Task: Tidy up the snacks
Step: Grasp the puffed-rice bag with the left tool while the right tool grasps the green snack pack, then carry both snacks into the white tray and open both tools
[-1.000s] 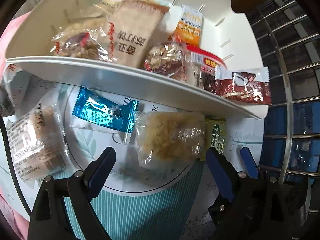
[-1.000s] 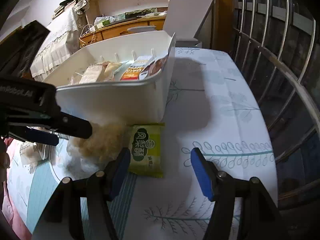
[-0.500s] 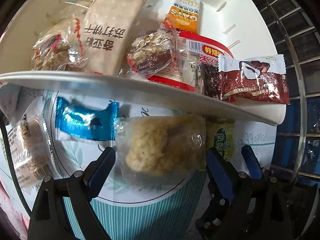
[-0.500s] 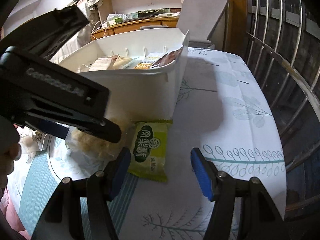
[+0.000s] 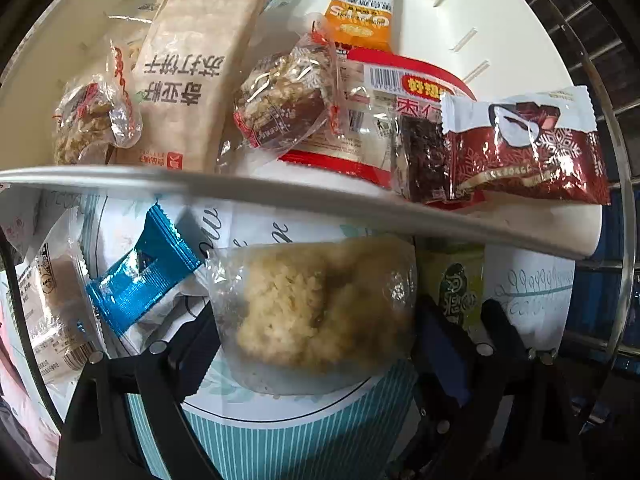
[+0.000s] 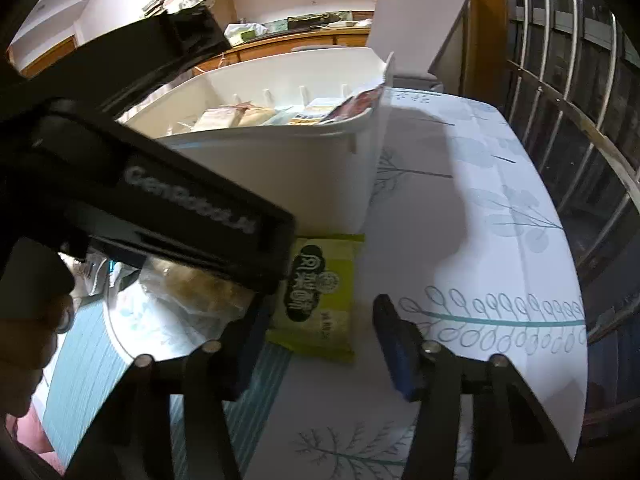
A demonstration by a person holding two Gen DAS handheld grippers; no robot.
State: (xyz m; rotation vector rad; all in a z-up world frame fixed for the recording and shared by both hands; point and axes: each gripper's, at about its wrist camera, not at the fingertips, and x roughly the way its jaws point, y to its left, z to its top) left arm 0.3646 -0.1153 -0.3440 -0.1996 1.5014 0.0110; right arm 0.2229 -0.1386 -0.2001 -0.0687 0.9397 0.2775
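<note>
Two pairs of fingers open | left gripper (image 5: 316, 344) straddles rice cake (image 5: 320, 308), right gripper (image 6: 316, 340) straddles green pack (image 6: 320, 292), both closing | I judge cake light, crumbly; take it mid-body, gently

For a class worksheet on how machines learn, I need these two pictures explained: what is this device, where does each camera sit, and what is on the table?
There is no robot here. A person holds a pair of tongs in each hand, each with a camera looking along its two fingers. The left camera looks down: the left tongs straddle a clear packet of puffed rice cake on the table, beside a blue packet and in front of a white bin of snacks. The right camera shows the right tongs around a green packet by the same bin. Both pairs have just been closing, but neither clearly grips yet.
</note>
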